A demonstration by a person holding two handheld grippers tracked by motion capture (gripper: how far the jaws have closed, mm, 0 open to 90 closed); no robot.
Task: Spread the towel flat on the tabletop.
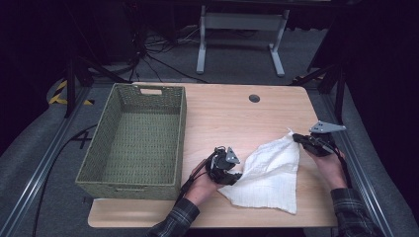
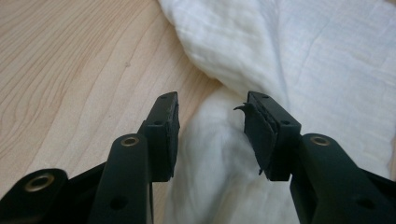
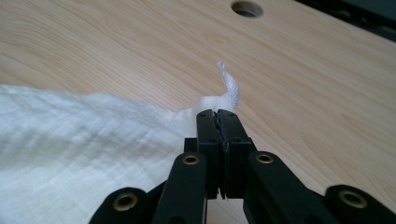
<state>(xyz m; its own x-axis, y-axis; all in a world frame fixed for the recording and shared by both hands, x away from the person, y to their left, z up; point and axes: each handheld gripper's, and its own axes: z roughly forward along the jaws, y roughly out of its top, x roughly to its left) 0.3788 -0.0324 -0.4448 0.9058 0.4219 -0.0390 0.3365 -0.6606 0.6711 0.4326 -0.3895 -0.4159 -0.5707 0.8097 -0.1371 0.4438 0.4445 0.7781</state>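
Now, right tongs (image 3: 218, 113) clenched on cloth (image 1: 269, 170) corner (raised), left tongs (image 2: 212, 135) released, low.

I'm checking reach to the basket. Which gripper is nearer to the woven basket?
Left. The left gripper sits just right of the woven basket, at the white cloth's near edge. The right gripper is far across the table, pinching the cloth's far corner.

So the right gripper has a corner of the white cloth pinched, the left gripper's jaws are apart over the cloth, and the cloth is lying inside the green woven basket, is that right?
Not quite. The white cloth lies on the wooden table beside the green woven basket, not inside it, as the high view shows. The rest holds: the right gripper is shut on a corner, and the left gripper has its jaws apart over the cloth.
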